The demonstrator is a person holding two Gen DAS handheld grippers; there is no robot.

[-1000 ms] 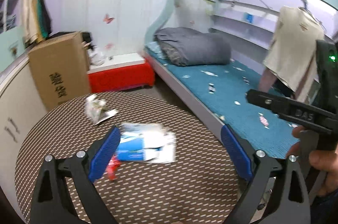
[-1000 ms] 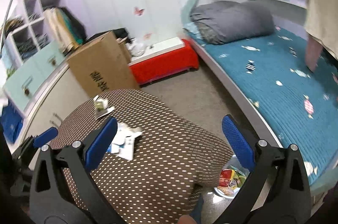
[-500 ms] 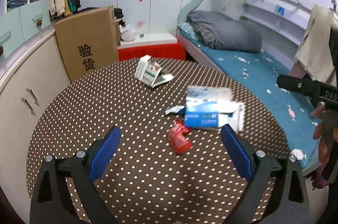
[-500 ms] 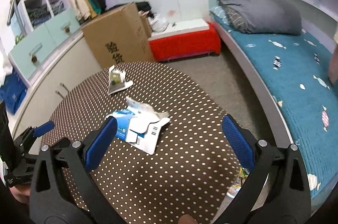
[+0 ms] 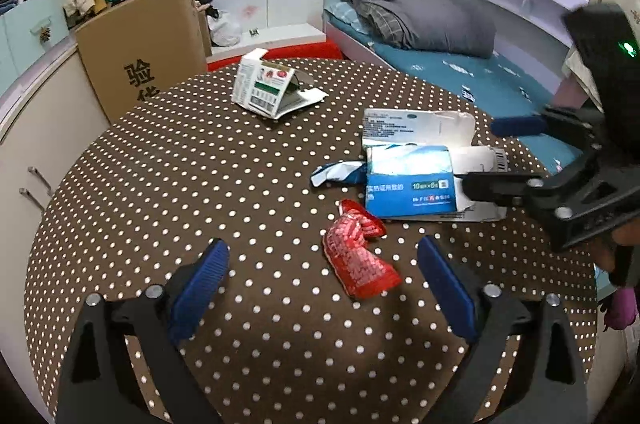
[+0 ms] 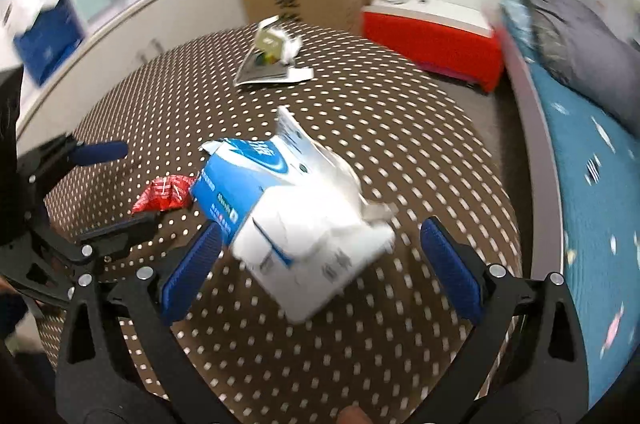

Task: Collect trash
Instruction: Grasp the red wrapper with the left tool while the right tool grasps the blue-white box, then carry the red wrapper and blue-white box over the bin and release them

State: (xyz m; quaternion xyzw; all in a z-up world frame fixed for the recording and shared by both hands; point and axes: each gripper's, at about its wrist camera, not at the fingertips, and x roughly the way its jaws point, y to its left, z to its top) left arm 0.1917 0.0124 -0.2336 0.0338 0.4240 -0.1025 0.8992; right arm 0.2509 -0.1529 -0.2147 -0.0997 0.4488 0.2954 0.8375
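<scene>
The round polka-dot tabletop (image 5: 168, 192) is carrying all the litter. Biggest is the torn-open blue and white carton (image 6: 288, 208), lying flattened toward the bed side; the right gripper (image 6: 320, 264) is hanging just over it with its jaws spread wide, one pad on each side. It looks like thin card, light and easily crushed, so a pinch across a folded edge or a raised flap should be holding best. Farther back a smaller green and white box (image 5: 268, 84) is sitting half collapsed. Nearer, the left gripper (image 5: 324, 288) is hovering with jaws spread, empty, around the crumpled red wrapper (image 5: 356, 252), which seems soft, slippery film; gripping its bunched middle looks safest. A tiny blue and white scrap (image 5: 338, 173) is lying beside the carton.
</scene>
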